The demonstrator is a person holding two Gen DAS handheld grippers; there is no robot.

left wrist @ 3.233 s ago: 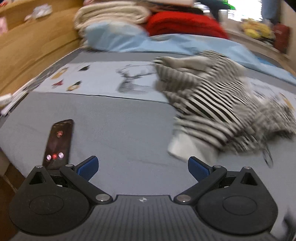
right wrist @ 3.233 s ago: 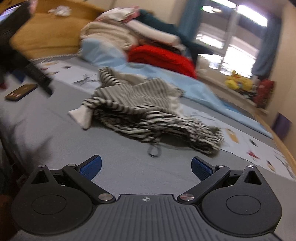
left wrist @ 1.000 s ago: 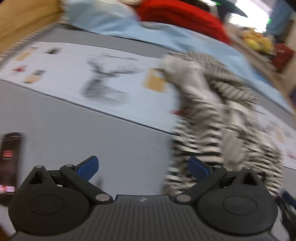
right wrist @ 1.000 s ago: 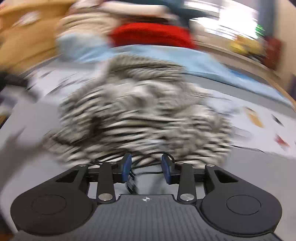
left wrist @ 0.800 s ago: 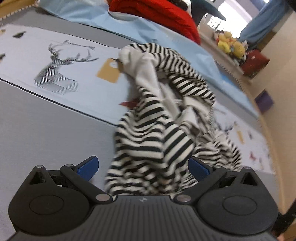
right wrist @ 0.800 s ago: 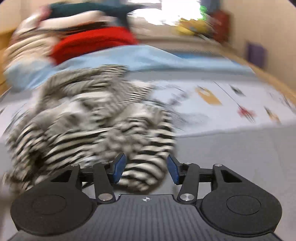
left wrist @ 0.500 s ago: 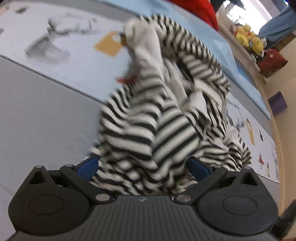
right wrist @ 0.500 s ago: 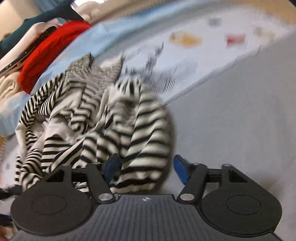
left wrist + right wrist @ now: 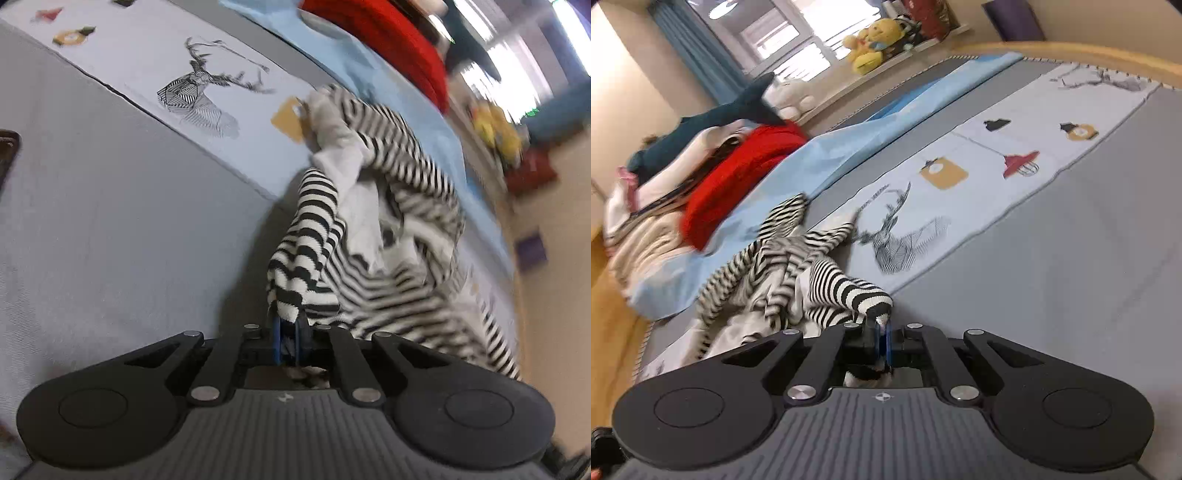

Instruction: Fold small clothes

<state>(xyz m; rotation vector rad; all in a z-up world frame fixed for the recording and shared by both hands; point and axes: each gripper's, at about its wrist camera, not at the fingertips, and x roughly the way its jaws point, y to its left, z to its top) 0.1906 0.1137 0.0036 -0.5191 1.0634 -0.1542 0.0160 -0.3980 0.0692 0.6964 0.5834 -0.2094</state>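
Observation:
A black-and-white striped garment (image 9: 373, 258) lies crumpled on the grey bed cover (image 9: 110, 221). My left gripper (image 9: 287, 334) is shut on a striped fold at the garment's near edge, the cloth pinched between its blue pads. In the right wrist view the same striped garment (image 9: 798, 266) trails away to the left, and my right gripper (image 9: 883, 334) is shut on a striped end of it. Both pairs of pads press on fabric. The cloth stretches up and away from each grip.
A printed pale-blue band with a deer drawing (image 9: 199, 96) crosses the bed. Folded red (image 9: 738, 177) and cream blankets are piled at the head. A dark phone (image 9: 7, 155) lies at the left edge. Plush toys (image 9: 871, 48) sit on the window ledge.
Both grippers stood open around the striped garment and have closed on it. The right gripper has rolled strongly, so the bed now looks tilted. The left gripper has shifted sideways.

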